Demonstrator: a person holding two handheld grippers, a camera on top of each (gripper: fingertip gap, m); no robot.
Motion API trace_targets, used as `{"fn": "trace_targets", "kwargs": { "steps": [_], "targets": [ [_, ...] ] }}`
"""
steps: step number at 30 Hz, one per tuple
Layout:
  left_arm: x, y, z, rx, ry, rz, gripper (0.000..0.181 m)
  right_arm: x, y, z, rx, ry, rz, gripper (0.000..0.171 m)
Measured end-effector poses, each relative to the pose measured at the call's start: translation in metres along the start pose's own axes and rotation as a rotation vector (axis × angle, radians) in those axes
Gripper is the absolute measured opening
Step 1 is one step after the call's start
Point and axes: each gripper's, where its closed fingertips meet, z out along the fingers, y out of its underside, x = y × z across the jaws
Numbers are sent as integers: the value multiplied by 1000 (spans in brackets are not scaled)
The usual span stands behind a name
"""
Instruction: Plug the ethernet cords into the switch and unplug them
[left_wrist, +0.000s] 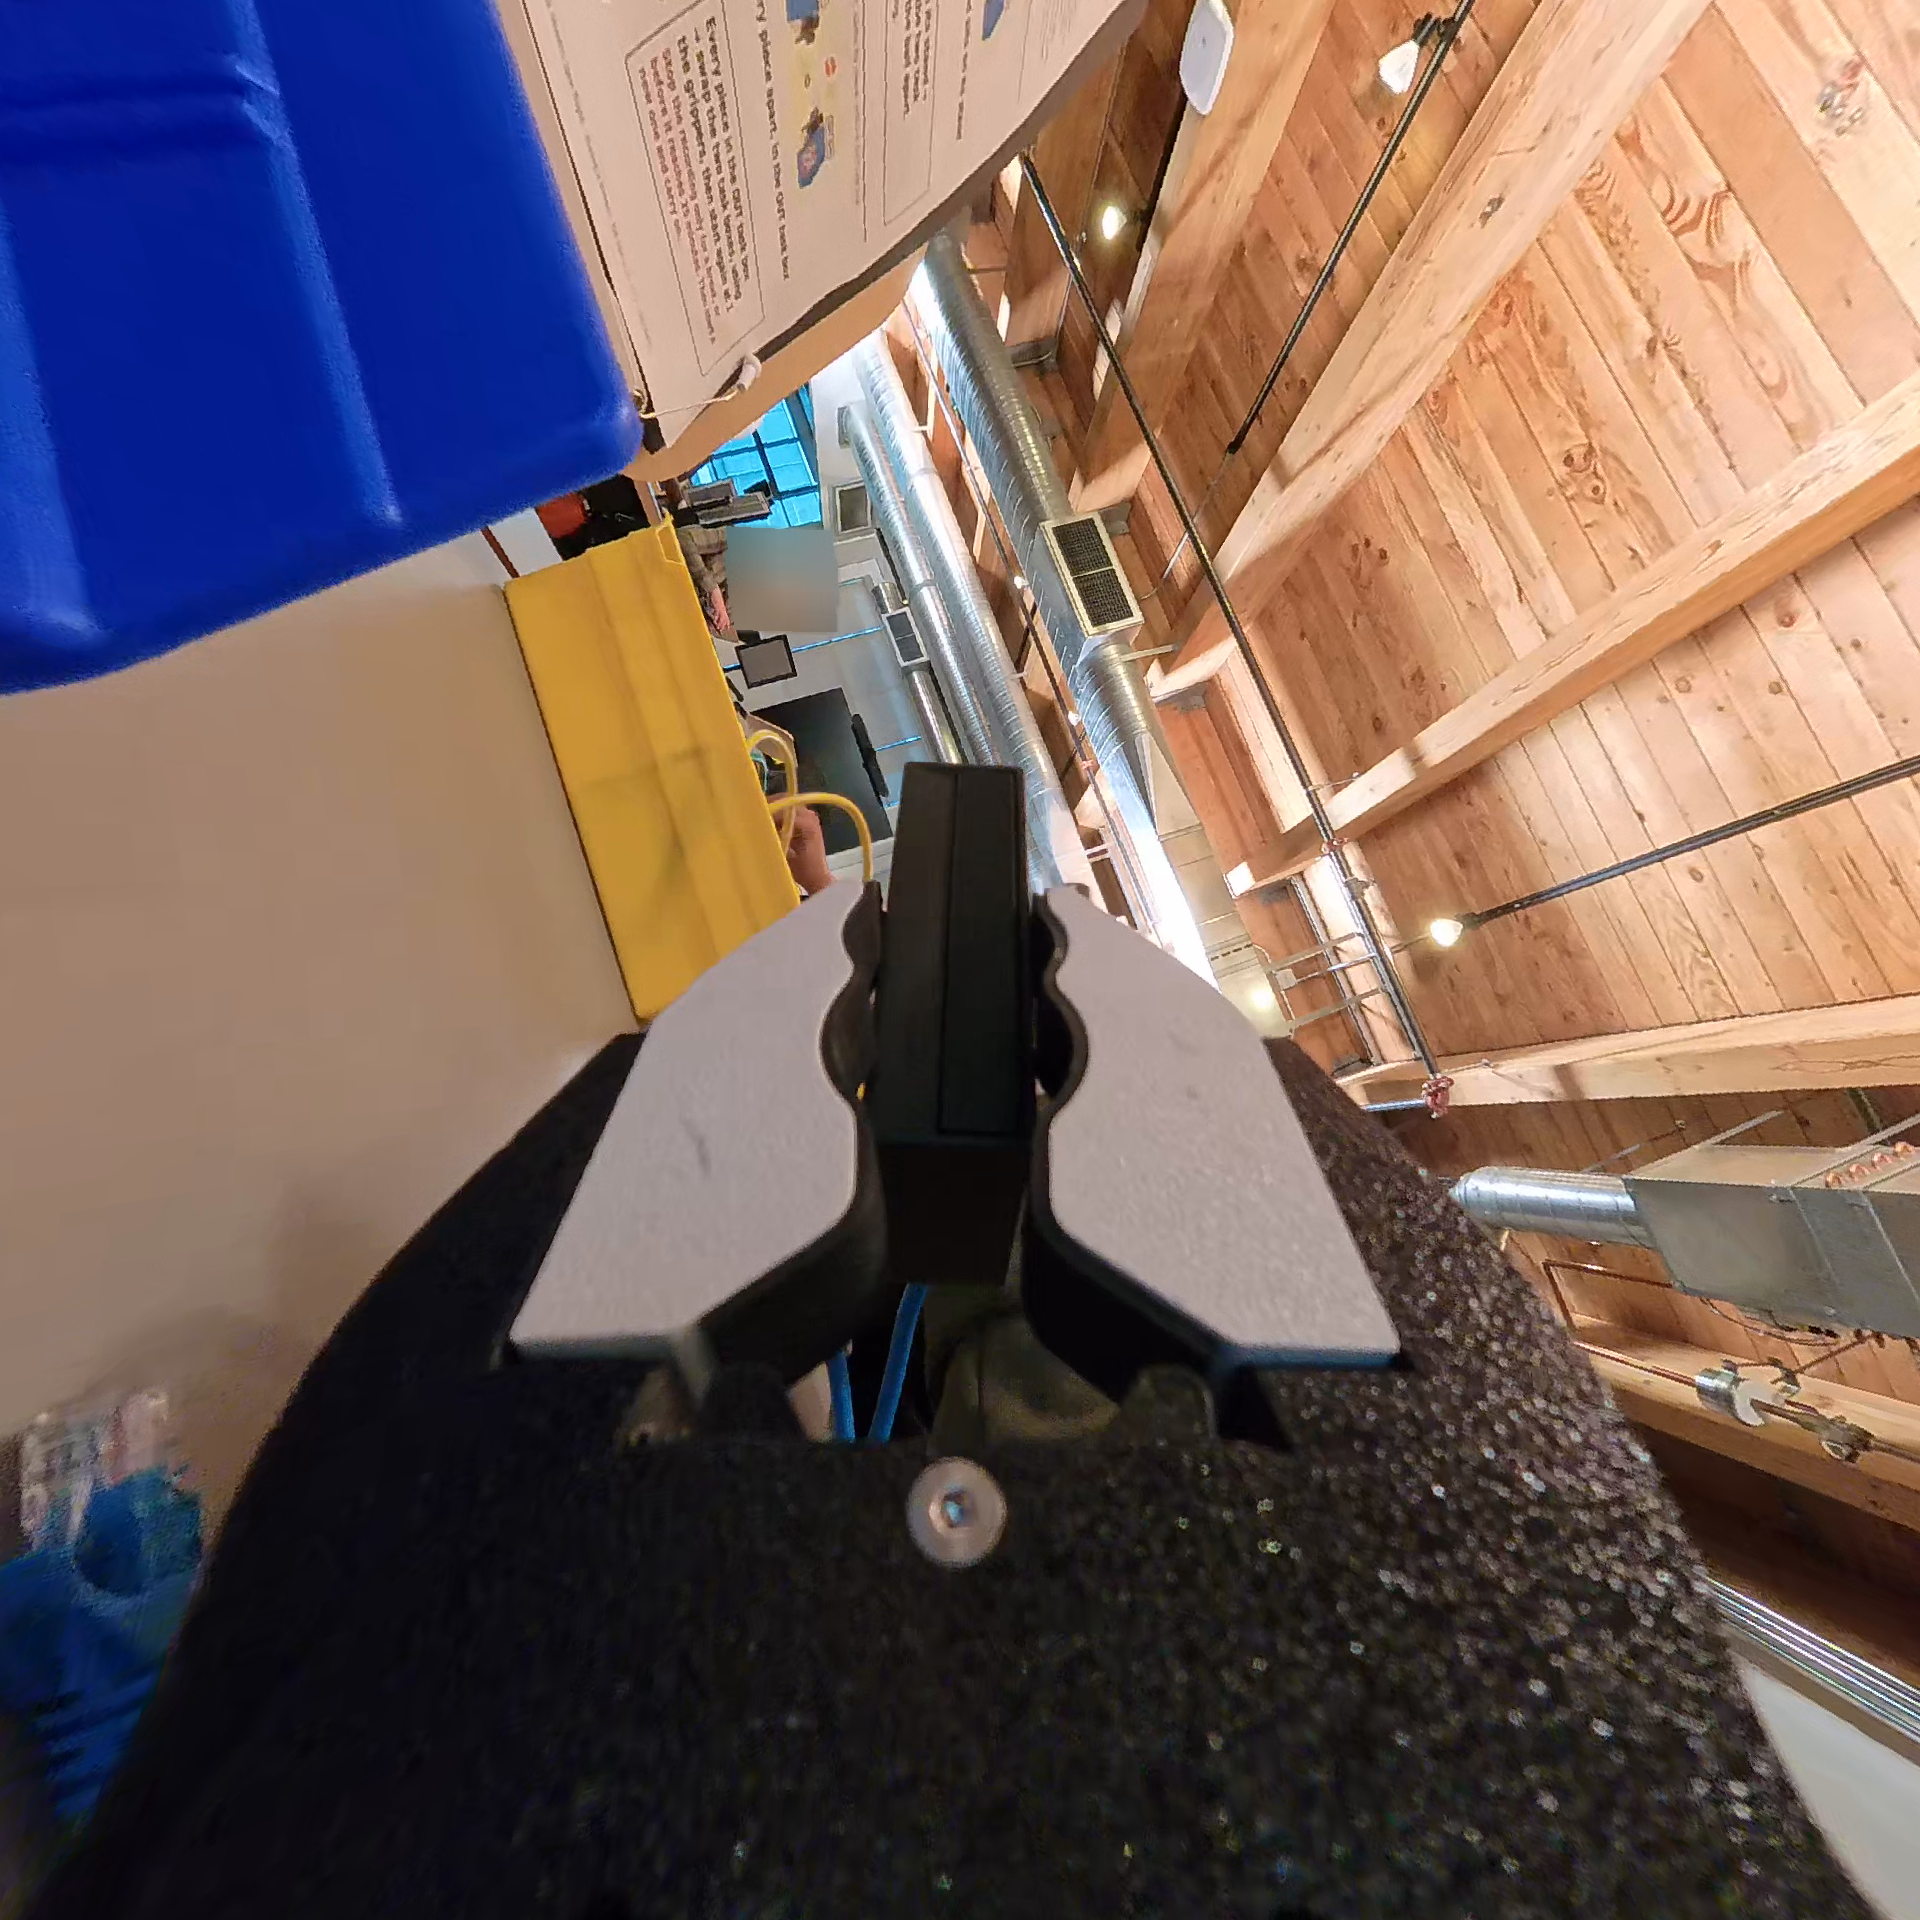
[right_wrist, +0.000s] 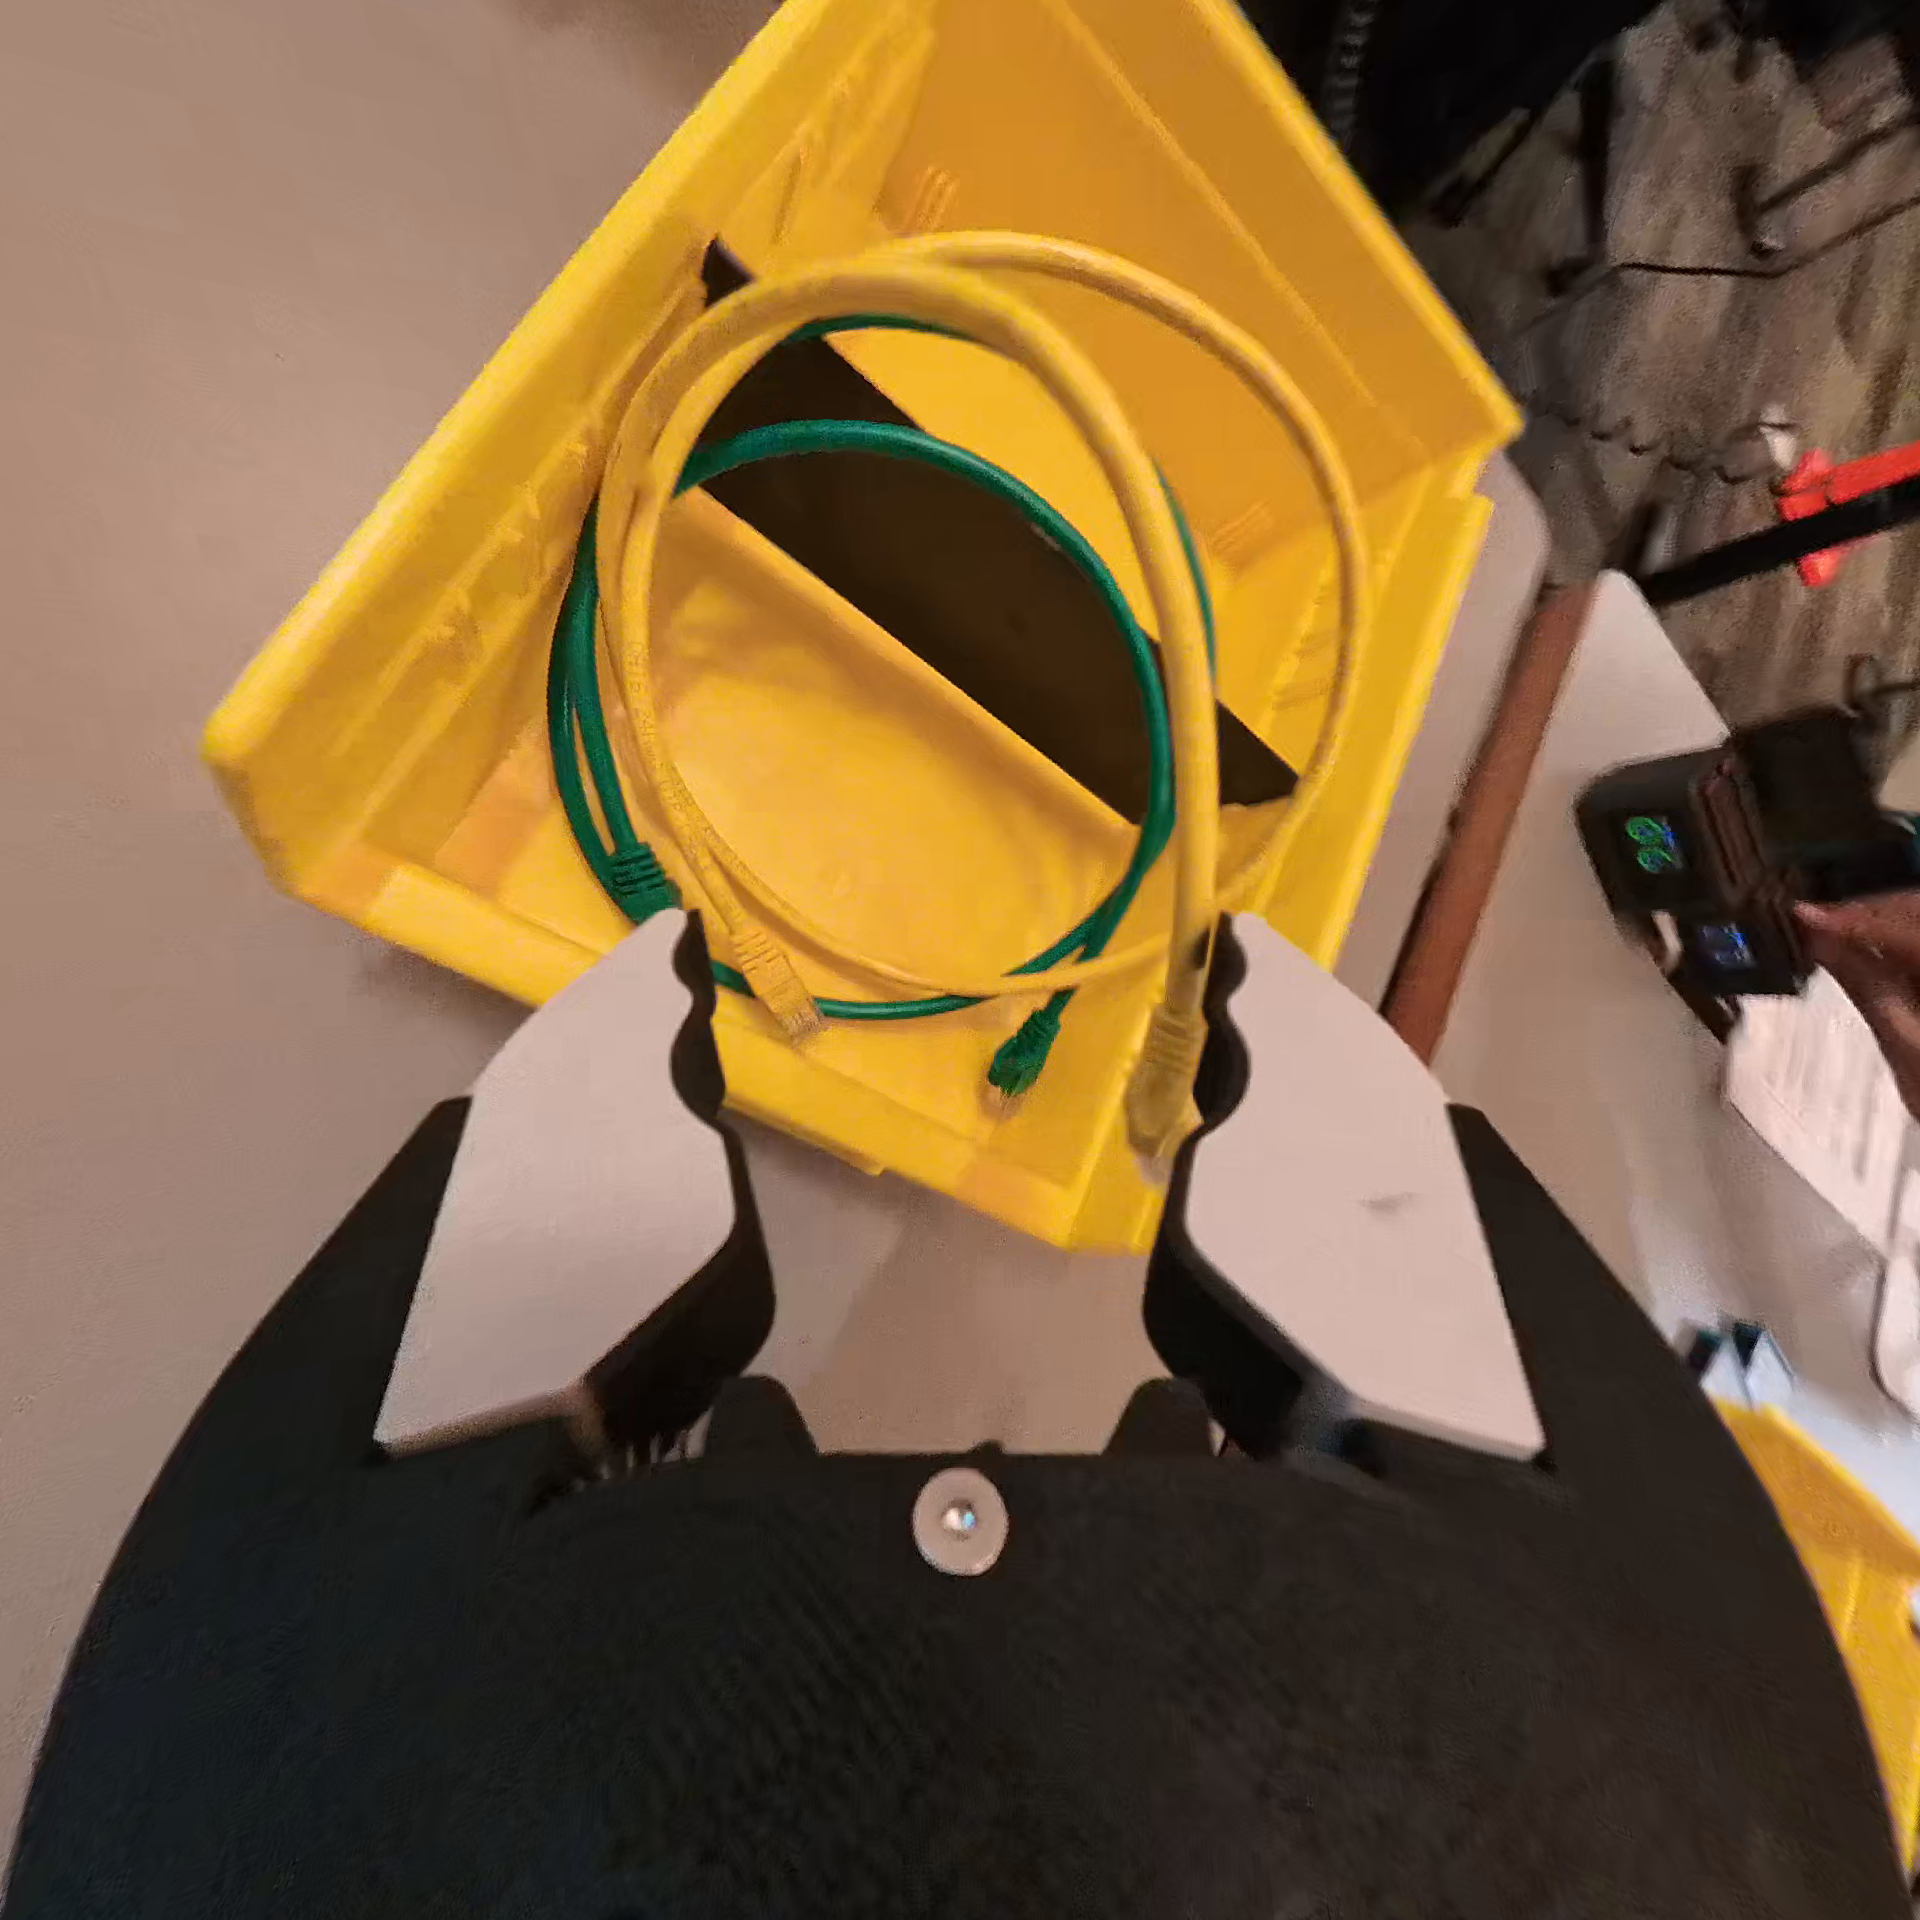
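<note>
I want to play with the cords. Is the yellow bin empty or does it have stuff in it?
Not empty. The yellow plastic bin holds a coiled yellow ethernet cord and a coiled green ethernet cord.

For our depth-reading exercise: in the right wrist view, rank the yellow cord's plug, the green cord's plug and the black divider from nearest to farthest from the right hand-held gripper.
1. Yellow cord's plug: beside the right finger of the open right hand-held gripper.
2. Green cord's plug: a little beyond the fingertips, at the yellow bin's near wall.
3. Black divider: farthest, across the bin's middle.
</note>
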Motion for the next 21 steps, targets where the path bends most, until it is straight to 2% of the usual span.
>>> {"fn": "trace_targets", "kwargs": {
  "steps": [4,5,7,10,12,14,16,21],
  "targets": [
    [-3,2,0,-4,-14,8,27,-22,-19,-65,175,123,104,101],
    [-4,3,1,-6,-17,10,26,-42,-30,-82,250,94,133,102],
    [-4,5,2,-9,-21,15,26,-106,-58,-111,421,-83,156,100],
    [-4,7,3,-15,-25,23,26,-201,-98,-145,657,-286,111,87],
    [-5,8,4,-12,-33,29,26,-240,-116,-144,701,-325,81,75],
    [-2,10,5,-16,-29,40,26,-273,-129,-137,703,-373,-10,76],
    [1,10,6,-16,-26,45,26,-296,-140,-130,729,-396,-76,67],
    [12,13,7,-30,1,57,27,-321,-149,-108,747,-274,-222,28]
  ]
}}
